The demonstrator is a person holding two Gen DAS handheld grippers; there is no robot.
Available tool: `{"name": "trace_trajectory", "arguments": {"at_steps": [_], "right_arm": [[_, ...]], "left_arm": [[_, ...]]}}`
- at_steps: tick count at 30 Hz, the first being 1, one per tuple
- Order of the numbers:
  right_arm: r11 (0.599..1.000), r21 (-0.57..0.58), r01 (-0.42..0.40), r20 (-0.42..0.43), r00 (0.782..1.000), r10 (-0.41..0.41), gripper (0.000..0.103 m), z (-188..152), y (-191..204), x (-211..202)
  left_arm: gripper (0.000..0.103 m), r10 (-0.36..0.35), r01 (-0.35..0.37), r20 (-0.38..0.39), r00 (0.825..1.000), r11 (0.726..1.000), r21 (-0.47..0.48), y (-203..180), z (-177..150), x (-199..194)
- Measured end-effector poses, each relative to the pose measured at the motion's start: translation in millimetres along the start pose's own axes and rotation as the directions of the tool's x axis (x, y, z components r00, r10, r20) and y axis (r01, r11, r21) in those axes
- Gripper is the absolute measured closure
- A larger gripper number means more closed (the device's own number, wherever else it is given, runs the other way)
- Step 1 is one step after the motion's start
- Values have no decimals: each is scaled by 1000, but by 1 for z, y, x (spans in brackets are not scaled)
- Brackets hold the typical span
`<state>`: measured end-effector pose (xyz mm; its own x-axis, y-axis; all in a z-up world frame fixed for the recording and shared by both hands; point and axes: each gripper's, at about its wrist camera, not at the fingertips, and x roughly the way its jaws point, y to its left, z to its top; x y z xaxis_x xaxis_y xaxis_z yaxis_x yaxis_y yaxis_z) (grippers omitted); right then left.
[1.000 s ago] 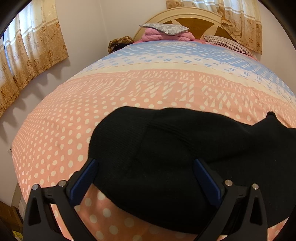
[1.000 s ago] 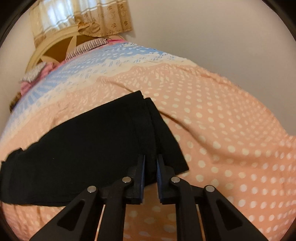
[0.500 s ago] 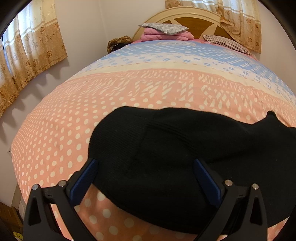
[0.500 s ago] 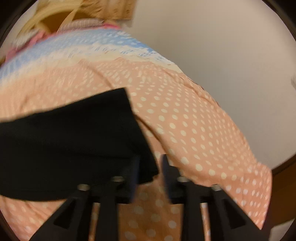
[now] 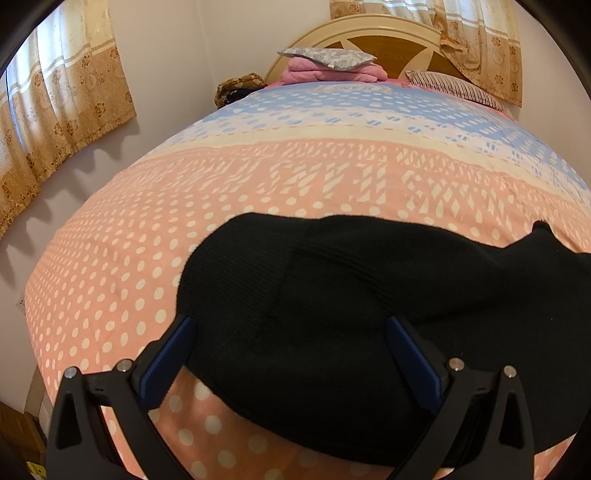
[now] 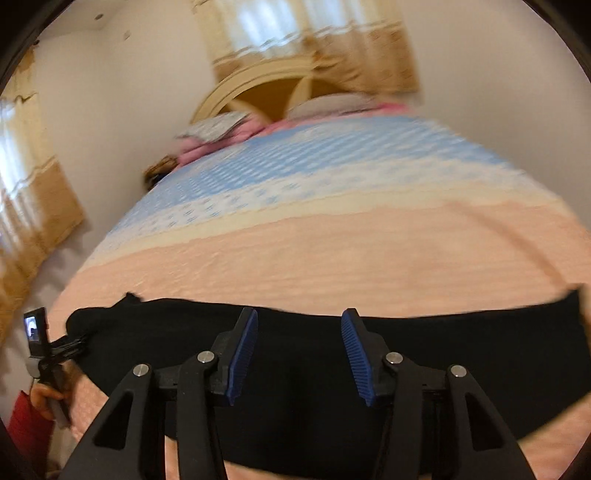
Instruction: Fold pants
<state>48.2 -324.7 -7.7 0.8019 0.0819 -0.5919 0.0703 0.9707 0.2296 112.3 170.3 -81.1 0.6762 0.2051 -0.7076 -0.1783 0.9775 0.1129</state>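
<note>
Across the near end of the bed (image 5: 332, 177), in the left wrist view, the black pants (image 5: 351, 314) lie flat on the pink dotted bedspread, stretching off to the right edge. The left gripper (image 5: 290, 345) sits low over the near part of the cloth with its jaws wide apart; one blue pad (image 5: 168, 354) lies at the pants' left edge and the other over the cloth, nothing pinched between them. Farther up, the spread turns cream and then blue, and a grey pillow (image 5: 327, 57) rests on pink bedding (image 5: 332, 72) against the wooden headboard (image 5: 391, 35). A striped pillow (image 5: 454, 88) lies to the right, and patterned curtains (image 5: 55, 107) hang on the left wall.

From the right wrist view, which is blurred, the pants (image 6: 461, 362) run as a dark band across the near bed (image 6: 332, 251). The right gripper (image 6: 299, 350) hovers over their middle, jaws apart and holding nothing. At far left a hand (image 6: 44, 400) holds the other gripper (image 6: 70, 345) beside the end of the pants
</note>
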Motion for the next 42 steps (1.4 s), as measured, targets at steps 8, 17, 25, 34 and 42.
{"name": "trace_trajectory", "arguments": {"at_steps": [8,17,25,34,42], "right_arm": [[979,-202,10,-124,992,-36,53,-50,42,24],[945,318,80,108,987,-120,52,-74,-89,-101],[754,644,134,163,938,-305,52,-107,-186,-159],[941,332,59,139,984,-110,52,-77,-93,-101],[944,328,-32,71,997,9,52,-67,-61,-48]], "left_arm": [[0,1,-1,0,1000,1000,0,0,0,0],[1,-43,37,81,996,997,68,-22,9,-44],[0,-133,73,188,973,953,296,-115,38,-82],[1,-99,74,54,994,934,349,-165,49,-35],[0,-157,184,-139,978,962,200,-162,59,24]]}}
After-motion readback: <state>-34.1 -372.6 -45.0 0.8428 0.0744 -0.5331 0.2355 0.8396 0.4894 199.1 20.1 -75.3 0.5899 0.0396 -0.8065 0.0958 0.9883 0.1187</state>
